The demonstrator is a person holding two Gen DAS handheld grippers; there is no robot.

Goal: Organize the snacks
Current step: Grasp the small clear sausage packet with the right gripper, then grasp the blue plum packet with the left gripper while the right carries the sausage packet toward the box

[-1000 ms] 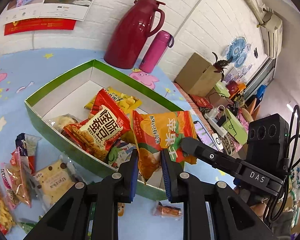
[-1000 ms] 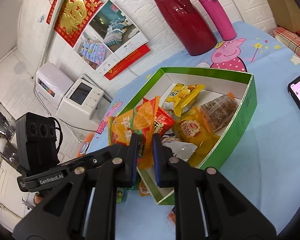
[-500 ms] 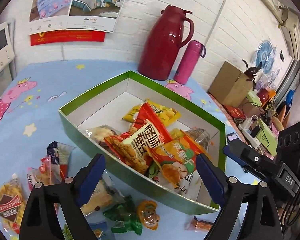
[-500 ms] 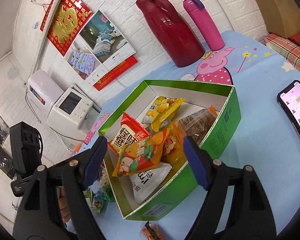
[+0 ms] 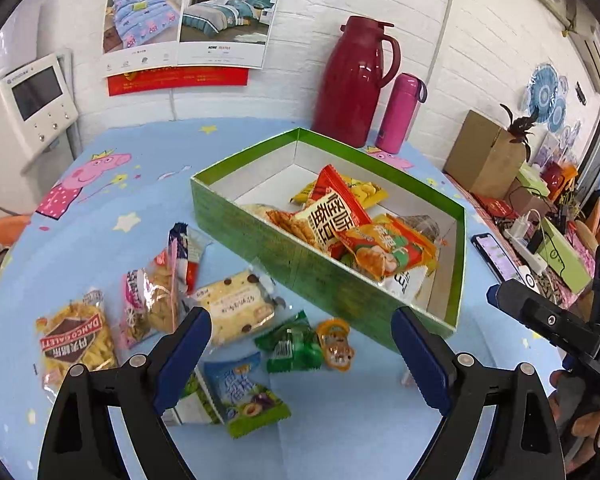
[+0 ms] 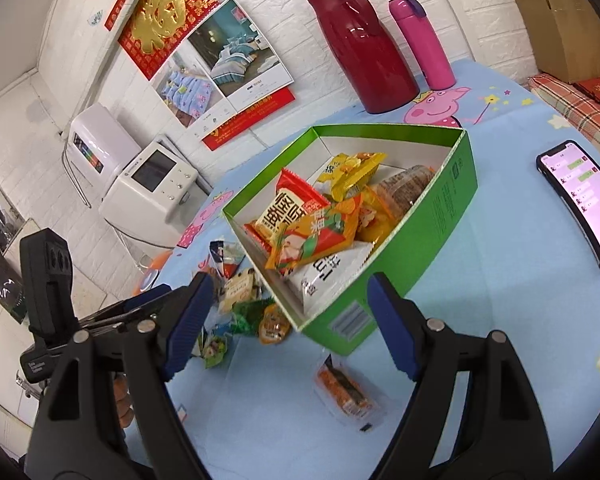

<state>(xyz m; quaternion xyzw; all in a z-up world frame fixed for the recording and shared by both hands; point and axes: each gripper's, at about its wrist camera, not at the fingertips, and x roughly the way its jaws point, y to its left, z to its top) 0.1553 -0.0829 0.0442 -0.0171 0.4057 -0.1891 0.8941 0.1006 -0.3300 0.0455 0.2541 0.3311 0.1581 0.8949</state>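
Both tools hung empty above the tabletop (image 5: 100, 240). The left gripper (image 5: 300, 344) had its jaws wide apart over the loose packets at the lower left of its view, and the right gripper (image 6: 288, 312) had its jaws spread just as wide near the corner of the green box (image 6: 440, 216).

The box sat mid-frame, already heaped: an orange packet (image 6: 316, 236) lay on top of the pile, tilted toward the near wall. Outside it, on the blue cloth, lay a yellow cracker bag (image 5: 76, 344), a cake slice packet (image 5: 236, 308), a green candy (image 5: 288, 348) and, alone in the lower part of the right view, an orange-filled clear packet (image 6: 348, 396).

To my eye the heap was the worry: another packet dropped on that side could slide the orange one over the rim. A jaw could also catch the box wall and shove the box toward the phone (image 6: 580, 204) at the right edge. The far half of the box looked emptier, and the cloth in front of both tools was open.
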